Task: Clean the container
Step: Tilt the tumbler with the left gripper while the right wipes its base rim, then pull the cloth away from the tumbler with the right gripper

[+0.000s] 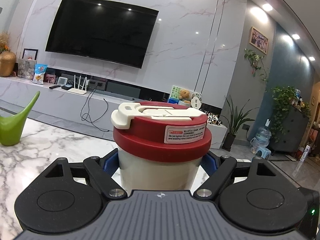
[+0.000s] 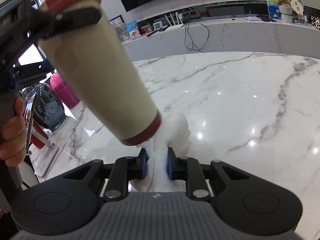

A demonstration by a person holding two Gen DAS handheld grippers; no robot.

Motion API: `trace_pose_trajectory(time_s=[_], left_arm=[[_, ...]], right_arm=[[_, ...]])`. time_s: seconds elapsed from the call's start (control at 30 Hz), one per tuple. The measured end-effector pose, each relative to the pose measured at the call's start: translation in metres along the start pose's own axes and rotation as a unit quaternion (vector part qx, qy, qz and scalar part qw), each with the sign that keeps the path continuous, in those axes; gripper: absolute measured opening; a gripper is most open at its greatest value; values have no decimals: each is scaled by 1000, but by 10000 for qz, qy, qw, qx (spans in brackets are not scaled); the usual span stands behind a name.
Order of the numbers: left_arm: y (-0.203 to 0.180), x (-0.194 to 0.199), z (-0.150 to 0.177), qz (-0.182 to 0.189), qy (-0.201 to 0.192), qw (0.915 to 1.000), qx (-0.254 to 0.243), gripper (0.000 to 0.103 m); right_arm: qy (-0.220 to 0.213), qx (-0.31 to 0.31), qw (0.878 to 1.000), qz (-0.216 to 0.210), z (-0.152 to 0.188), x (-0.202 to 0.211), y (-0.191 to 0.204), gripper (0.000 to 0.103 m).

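A cream travel cup [image 1: 160,172] with a red lid [image 1: 162,134] and a white flip clasp fills the left wrist view, upright between the blue pads of my left gripper [image 1: 160,164], which is shut on its body just below the lid. In the right wrist view the same cup [image 2: 96,76] hangs tilted above the marble table, its red base ring [image 2: 148,132] lowest. My right gripper [image 2: 157,158] is shut on a white cloth [image 2: 176,124], which bunches up against the cup's base.
A green watering can [image 1: 14,126] stands on the marble table [image 2: 230,100] at the left. A pink container [image 2: 62,92], a dark glass bowl [image 2: 48,108] and a person's hand [image 2: 12,136] on the left gripper's handle sit at the left. A TV wall and shelf lie beyond.
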State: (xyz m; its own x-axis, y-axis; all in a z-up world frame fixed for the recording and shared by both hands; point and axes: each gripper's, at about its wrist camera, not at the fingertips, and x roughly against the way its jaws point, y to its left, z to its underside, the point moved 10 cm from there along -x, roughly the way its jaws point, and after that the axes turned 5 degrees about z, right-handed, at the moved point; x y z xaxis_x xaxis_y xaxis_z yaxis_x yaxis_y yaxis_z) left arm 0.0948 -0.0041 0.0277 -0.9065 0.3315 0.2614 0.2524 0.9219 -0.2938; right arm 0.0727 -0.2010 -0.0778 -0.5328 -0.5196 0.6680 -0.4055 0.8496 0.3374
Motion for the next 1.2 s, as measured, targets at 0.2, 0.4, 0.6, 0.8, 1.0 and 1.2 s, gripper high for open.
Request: trace_pose_trajectory(time_s=[0.2,0.4,0.6,0.8,1.0,1.2], left_arm=[[0,-3,2,-199,23,9995,-244,82],[-2,-15,4,-226,73,9993,-303,82],[-2,-28,6,-308,52,9987,-395,82],[1,-40,13,-388,120,9982,-435,82],[3,-47,17,-423,223,9974,-533,82],[3,-49,19,-405,290,9973,-535,82]], right_arm=[[-260,-128,9992,264,-13,10,-17,22],[-661,-183,9940,849,-32,19,-50,22],[-816,-239,9879,1299,-40,16,-82,22],[-909,-189,9820,1644,-43,9,-100,22],[-746,-91,9814,1764,-39,-6,-110,23],[-551,-48,9822,1796,-29,-13,-111,24]])
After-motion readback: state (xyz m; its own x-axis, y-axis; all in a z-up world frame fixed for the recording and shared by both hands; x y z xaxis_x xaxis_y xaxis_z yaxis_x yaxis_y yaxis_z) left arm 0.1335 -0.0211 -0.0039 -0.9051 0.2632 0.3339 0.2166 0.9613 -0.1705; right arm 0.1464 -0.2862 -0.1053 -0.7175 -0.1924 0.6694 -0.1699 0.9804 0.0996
